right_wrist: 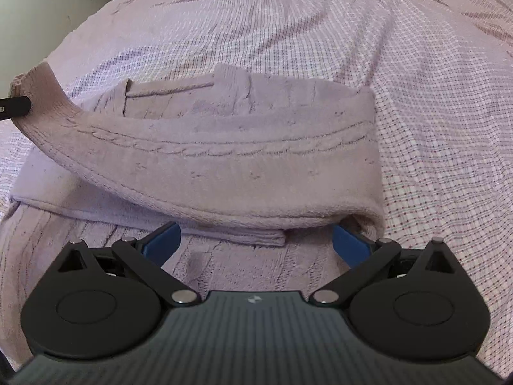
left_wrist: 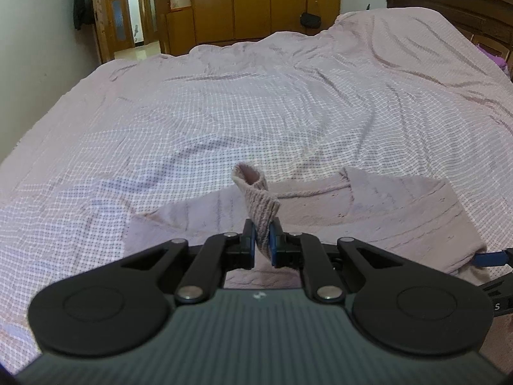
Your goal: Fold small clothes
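Left wrist view: your left gripper (left_wrist: 263, 240) is clamped on the ribbed cuff (left_wrist: 256, 205) of a pink knitted sweater (left_wrist: 400, 211), which lies on the checked bedspread (left_wrist: 224, 112) just ahead. The cuff stands up between the pads, so this sleeve is not yet laid across the body. A wooden wardrobe (left_wrist: 256, 3) and headboard (left_wrist: 465, 9) stand well beyond and obstruct nothing.

Right wrist view: your right gripper (right_wrist: 256, 243) stands wide, holding nothing, its blue pads either side of the near folded edge. One sleeve (right_wrist: 224, 166) already lies across the garment, rising at far left to the other tool. I judge the fold partly done: sleeve placement and the final body fold remain. The bedspread is wrinkled but clear of clutter.
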The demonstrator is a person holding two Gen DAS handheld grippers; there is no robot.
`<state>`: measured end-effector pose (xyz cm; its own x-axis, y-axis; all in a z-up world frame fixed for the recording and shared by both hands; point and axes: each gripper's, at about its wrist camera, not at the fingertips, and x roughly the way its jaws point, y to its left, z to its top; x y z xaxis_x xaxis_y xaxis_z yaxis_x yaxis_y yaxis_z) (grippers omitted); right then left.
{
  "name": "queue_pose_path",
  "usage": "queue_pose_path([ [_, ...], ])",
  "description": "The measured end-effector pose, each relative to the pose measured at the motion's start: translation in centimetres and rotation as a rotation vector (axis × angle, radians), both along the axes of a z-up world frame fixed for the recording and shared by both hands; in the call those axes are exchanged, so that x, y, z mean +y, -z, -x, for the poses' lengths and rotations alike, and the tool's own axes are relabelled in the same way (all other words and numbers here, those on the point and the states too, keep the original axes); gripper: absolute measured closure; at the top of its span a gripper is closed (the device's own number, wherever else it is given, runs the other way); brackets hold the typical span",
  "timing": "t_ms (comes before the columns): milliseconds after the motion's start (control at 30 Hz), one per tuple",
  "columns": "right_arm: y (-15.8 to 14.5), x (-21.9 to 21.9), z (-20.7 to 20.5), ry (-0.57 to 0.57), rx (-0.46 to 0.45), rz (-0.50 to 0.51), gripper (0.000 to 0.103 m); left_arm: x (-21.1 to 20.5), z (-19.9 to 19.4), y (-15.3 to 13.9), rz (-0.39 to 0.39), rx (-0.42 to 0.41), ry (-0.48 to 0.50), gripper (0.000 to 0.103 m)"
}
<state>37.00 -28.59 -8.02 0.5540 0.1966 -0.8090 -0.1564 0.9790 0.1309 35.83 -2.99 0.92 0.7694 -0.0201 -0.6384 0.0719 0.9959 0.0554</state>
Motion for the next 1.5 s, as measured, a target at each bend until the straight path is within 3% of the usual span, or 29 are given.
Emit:
queue_pose_path([
  [300, 2.0, 1.3, -0.3, -0.018, 0.038, 0.013, 0.0, 2.1, -0.3, 4.7, -0.021, 0.049, 0.002, 0.092],
  [467, 2.5, 1.7, -0.6, -0.017, 0.04, 0.028, 0.0, 3.5, -1.0, 9.8, -0.025, 0.149, -0.02, 0.089],
  [533, 2.7, 1.7, -0.6, -0.014, 0.042, 0.03, 0.0, 3.7, -0.5, 10.6, -0.032, 0.118, -0.008, 0.088],
  [700, 2.6, 2.0, -0.7, -0.011, 0.046, 0.037, 0.0, 3.4, 0.2, 9.6, -0.057, 0.132, -0.006, 0.079],
  [767, 2.4, 1.9, -0.6, -0.009, 0.046, 0.022, 0.0, 4.1, 0.2, 8.7, -0.028, 0.144, -0.017, 0.066],
  [833, 2.2, 1.9, -0.4, -0.018, 0.045, 0.016, 0.0, 5.1, 0.1, 7.9, 0.037, 0.158, -0.022, 0.062],
  [900, 2.1, 1.9, -0.3, -0.022, 0.042, 0.014, 0.0, 6.2, -0.3, 7.7, 0.109, 0.182, -0.018, 0.062],
  [967, 2.0, 1.6, -0.3, -0.014, 0.04, -0.001, 0.0, 6.6, -0.9, 7.8, 0.127, 0.203, -0.04, 0.062],
  [1067, 2.4, 1.5, -0.4, -0.012, 0.045, 0.0, 0.0, 6.4, -1.9, 8.9, 0.112, 0.242, -0.05, 0.062],
  [1167, 2.7, 1.4, -0.3, -0.017, 0.039, 0.004, 0.0, 6.2, -1.6, 9.5, 0.107, 0.226, -0.064, 0.062],
  [1367, 1.9, 1.3, 0.7, -0.006, 0.045, 0.001, 0.0, 6.5, -0.2, 7.6, 0.098, 0.262, -0.058, 0.062],
  [1500, 0.7, 1.0, 2.3, -0.002, 0.036, -0.013, 0.0, 7.2, 2.6, 5.9, 0.086, 0.243, -0.061, 0.062],
])
